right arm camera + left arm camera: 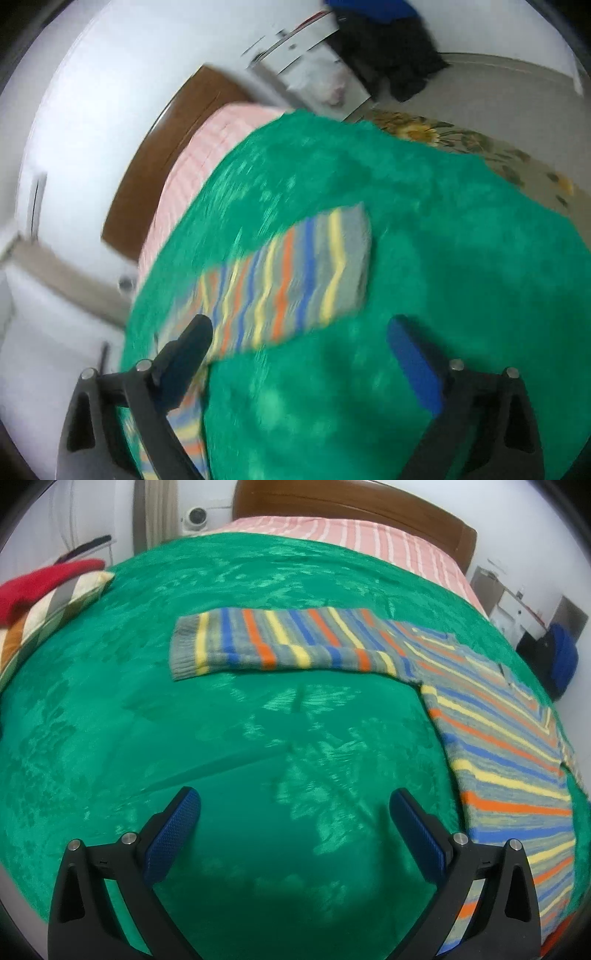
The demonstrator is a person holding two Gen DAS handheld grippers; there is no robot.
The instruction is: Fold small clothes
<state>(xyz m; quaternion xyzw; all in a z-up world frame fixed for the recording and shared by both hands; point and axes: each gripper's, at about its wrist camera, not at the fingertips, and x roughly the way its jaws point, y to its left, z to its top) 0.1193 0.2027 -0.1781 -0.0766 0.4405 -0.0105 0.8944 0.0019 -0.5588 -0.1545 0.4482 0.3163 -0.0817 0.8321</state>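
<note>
A small striped sweater point(491, 738), grey with yellow, blue and orange bands, lies flat on a green blanket point(229, 738). One sleeve point(280, 642) stretches out to the left in the left wrist view. My left gripper point(295, 801) hovers open over bare blanket, left of the sweater's body, with nothing between its fingers. The right wrist view is blurred and tilted. It shows the other sleeve point(295, 277) just beyond my right gripper point(299, 328), which is open and empty, its left finger point(188, 350) over the striped knit.
A red item and a checked cushion point(48, 602) sit at the blanket's left edge. A pink striped sheet point(351, 535) and brown headboard point(351, 502) lie beyond. White drawers point(306, 70) with dark clothes and a flowered floor covering point(461, 144) are off the bed's far side.
</note>
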